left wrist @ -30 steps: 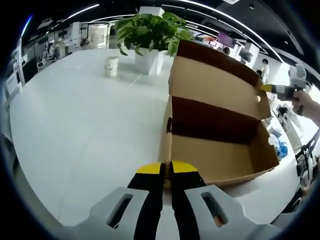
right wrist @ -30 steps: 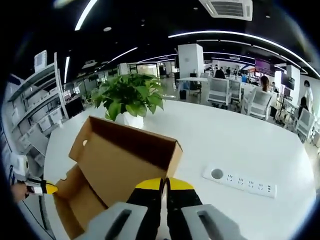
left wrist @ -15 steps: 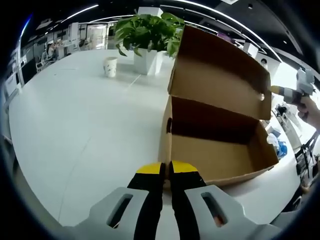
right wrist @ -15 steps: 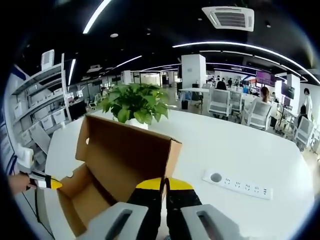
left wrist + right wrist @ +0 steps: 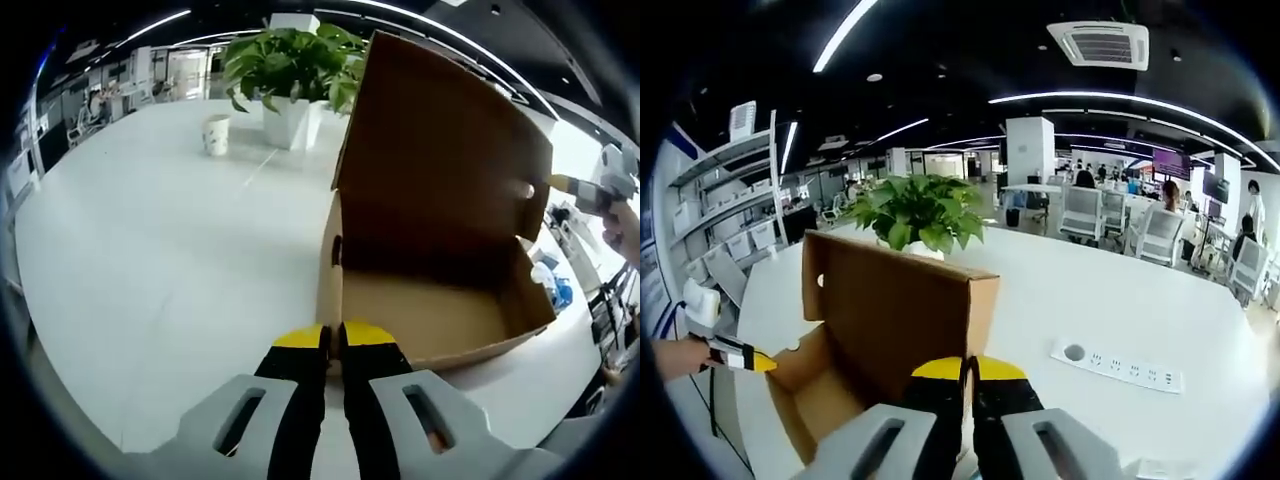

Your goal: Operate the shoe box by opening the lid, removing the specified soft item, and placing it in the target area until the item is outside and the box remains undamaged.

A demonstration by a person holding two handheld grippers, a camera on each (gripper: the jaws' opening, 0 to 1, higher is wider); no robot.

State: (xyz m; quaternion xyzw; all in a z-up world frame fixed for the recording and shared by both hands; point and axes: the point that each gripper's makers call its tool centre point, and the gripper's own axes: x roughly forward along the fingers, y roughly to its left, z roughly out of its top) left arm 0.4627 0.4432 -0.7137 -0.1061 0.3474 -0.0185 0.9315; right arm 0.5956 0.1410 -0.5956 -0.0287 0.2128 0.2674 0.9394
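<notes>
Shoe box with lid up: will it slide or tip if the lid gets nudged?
Probably slides easily: the shoe box looks empty, thin cardboard on a smooth white table. Its lid stands upright, so a push high up could rock it backward. The lid likely flexes at its hinge.

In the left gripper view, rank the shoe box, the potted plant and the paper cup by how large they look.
1. Shoe box, by far the largest, though it sits nearest the camera.
2. Potted plant, farther back on the table.
3. Paper cup, smallest; it stands about as far back as the plant.
</notes>
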